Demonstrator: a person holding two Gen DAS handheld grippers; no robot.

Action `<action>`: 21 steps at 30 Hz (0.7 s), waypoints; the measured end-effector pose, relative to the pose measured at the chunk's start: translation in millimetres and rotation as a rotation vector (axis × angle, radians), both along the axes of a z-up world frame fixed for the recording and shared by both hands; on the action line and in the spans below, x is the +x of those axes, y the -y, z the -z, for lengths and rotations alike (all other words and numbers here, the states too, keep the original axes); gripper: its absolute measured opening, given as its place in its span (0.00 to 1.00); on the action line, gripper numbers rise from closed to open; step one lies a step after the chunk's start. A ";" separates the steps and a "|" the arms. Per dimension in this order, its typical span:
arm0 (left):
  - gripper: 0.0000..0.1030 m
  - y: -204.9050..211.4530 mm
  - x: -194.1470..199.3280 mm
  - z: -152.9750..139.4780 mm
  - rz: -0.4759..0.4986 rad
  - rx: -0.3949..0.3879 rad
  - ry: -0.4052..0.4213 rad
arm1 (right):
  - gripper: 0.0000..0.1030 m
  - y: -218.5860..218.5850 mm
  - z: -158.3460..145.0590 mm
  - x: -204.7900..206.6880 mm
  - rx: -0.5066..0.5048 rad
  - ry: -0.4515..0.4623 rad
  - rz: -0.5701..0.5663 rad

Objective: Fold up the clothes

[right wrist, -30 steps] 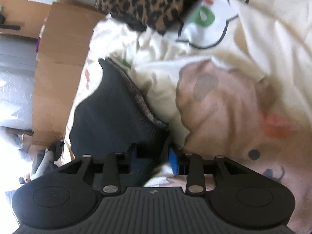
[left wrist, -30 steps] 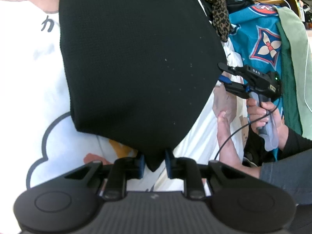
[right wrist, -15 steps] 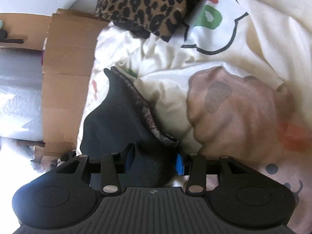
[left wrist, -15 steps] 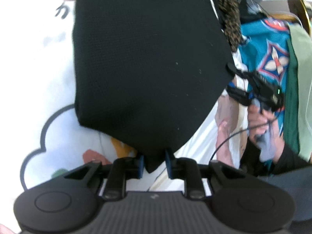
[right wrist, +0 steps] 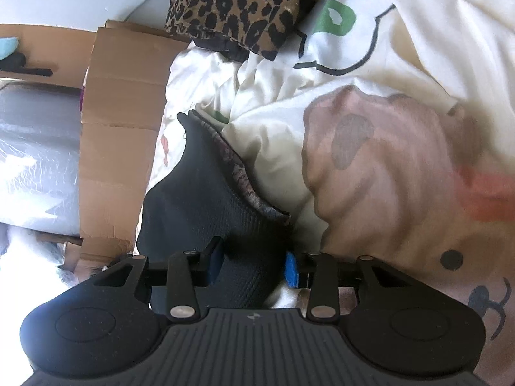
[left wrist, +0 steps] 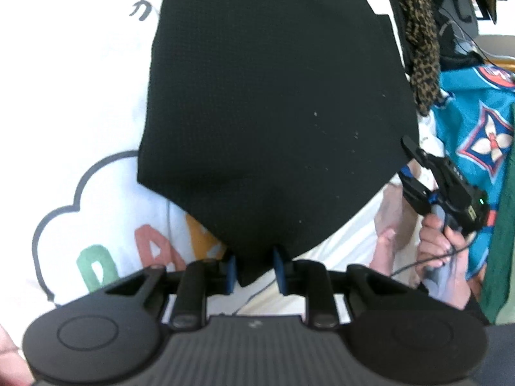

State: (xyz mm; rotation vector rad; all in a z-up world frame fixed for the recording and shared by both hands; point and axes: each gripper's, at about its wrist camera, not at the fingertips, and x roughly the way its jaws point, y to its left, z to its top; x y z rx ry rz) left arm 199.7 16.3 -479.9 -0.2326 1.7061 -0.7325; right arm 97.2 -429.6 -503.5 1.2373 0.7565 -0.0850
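Left wrist view first, going left to right: a white printed sheet with a cloud outline and coloured letters fills the left side. Over the middle hangs the black garment, tapering down to a corner at the bottom centre, and that corner sits between the blue pads of the left gripper, which is nearly closed and pinching it. Further right there's a strip of leopard-print fabric near the top, then the right gripper at the garment's right edge, held by a hand, with a teal patterned cloth behind it at the far right.

Right wrist view: cardboard on the left, the leopard-print fabric at upper centre, and the black garment running down the middle to the bottom. The right gripper has it bunched between its blue pads, jaws moderately apart and closing on the bundle. Right of that it's all white printed sheet with a tan cartoon shape.
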 end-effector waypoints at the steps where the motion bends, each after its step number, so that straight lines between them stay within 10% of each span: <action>1: 0.22 1.3 -2.3 -3.5 -0.003 0.009 0.018 | 0.29 0.7 0.3 -0.1 -0.001 0.001 0.000; 5: 0.07 6.7 -11.7 -17.6 -0.014 0.046 0.090 | 0.07 4.8 -2.4 1.0 -0.001 0.017 -0.016; 21: 0.05 4.1 -53.5 -70.7 -0.118 0.038 0.107 | 0.04 14.8 -56.5 5.0 -0.149 0.006 -0.167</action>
